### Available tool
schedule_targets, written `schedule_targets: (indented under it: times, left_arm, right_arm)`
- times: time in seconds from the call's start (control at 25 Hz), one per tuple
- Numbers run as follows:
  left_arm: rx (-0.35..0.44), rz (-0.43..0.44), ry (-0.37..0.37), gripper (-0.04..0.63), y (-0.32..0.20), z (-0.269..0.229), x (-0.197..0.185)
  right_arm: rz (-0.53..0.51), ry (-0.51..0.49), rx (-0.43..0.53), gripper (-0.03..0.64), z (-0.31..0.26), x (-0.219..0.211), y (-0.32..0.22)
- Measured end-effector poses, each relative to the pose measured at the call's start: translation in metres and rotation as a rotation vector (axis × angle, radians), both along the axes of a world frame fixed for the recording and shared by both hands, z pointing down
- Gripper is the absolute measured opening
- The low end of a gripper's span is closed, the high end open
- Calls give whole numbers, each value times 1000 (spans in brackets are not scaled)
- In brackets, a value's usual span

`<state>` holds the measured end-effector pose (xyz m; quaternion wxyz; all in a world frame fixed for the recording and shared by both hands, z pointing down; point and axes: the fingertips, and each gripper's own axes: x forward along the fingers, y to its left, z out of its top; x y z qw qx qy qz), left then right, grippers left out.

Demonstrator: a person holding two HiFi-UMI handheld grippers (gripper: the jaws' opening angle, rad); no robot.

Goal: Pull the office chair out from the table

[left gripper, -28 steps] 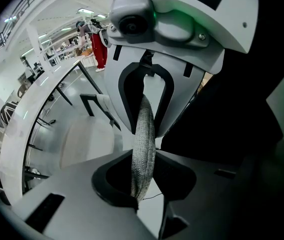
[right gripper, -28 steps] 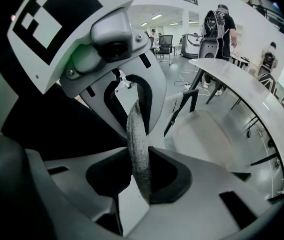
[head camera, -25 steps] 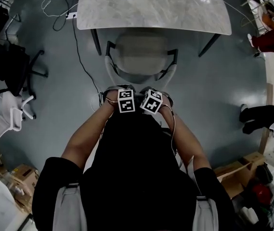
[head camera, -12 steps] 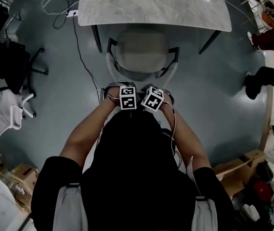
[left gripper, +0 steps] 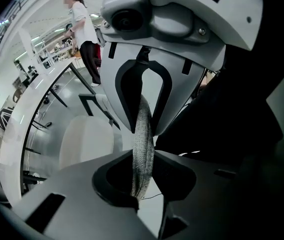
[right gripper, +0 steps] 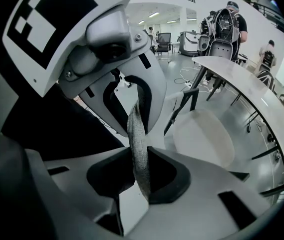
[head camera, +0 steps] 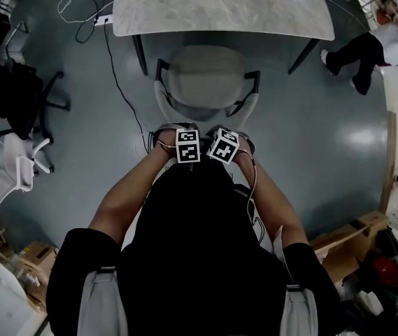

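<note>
The office chair has a beige seat (head camera: 205,72) and black armrests, and stands partly under the marble table (head camera: 219,5). Its grey mesh backrest edge (left gripper: 142,149) runs between the black pads of my left gripper (left gripper: 142,184), which is shut on it. My right gripper (right gripper: 142,176) clamps the same backrest edge (right gripper: 139,149) close beside it. In the head view both marker cubes, left (head camera: 187,145) and right (head camera: 223,145), sit side by side above the backrest, close to the person's body. The backrest itself is mostly hidden under the hands.
A black office chair (head camera: 17,89) and a white chair (head camera: 10,173) stand at the left. A cable (head camera: 118,82) trails over the floor beside the table leg. Cardboard boxes (head camera: 352,236) lie at the lower right. A person (head camera: 366,47) walks at the upper right.
The chair and both grippers have slid slightly away from the table, whose edge sits higher in view. The person at the right has walked from lower right to upper right.
</note>
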<state>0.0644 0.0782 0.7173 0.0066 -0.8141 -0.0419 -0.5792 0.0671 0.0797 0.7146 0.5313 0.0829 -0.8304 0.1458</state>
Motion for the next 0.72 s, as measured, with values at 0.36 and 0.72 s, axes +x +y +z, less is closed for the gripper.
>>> schedule_targets:
  times: [0.36, 0.72]
  left_arm:
    - [-2, 28, 10, 89, 29, 3, -20]
    - [-5, 66, 15, 89, 63, 2, -26]
  right_arm:
    - [35, 17, 7, 98, 5, -18, 28]
    - [75, 18, 14, 98, 4, -23, 63]
